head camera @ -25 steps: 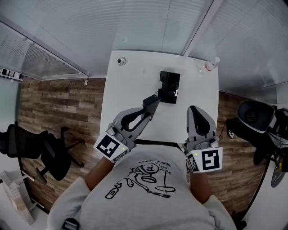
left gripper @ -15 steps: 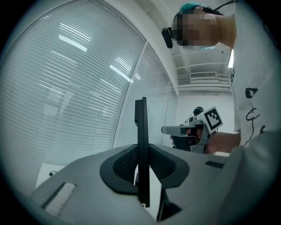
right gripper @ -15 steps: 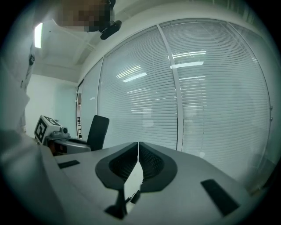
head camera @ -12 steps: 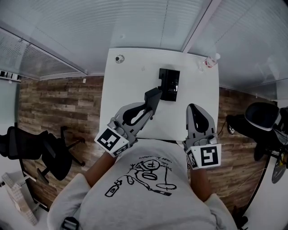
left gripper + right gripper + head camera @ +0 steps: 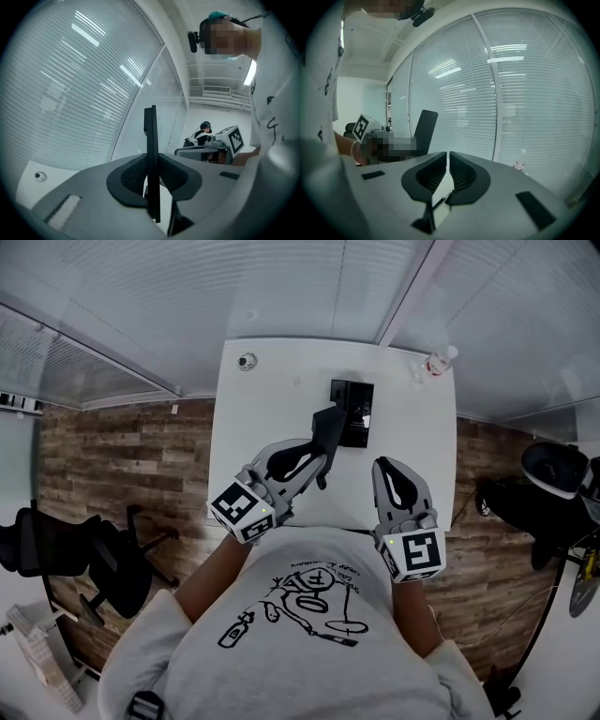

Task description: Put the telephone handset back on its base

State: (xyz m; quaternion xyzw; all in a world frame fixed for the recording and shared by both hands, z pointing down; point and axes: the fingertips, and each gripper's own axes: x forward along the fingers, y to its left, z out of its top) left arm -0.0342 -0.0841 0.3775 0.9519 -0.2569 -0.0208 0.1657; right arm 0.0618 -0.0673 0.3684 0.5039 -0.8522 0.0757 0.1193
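My left hand-held gripper (image 5: pixel 317 444) clamps handset (image 5: pixel 329 424), hovering beside base (image 5: pixel 359 413) on table (image 5: pixel 246 456); seating not yet done. My right hand-held gripper (image 5: pixel 387 470) closed, empty.

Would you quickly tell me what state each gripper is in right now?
Left gripper: shut on the telephone handset.
Right gripper: shut, nothing between its jaws.
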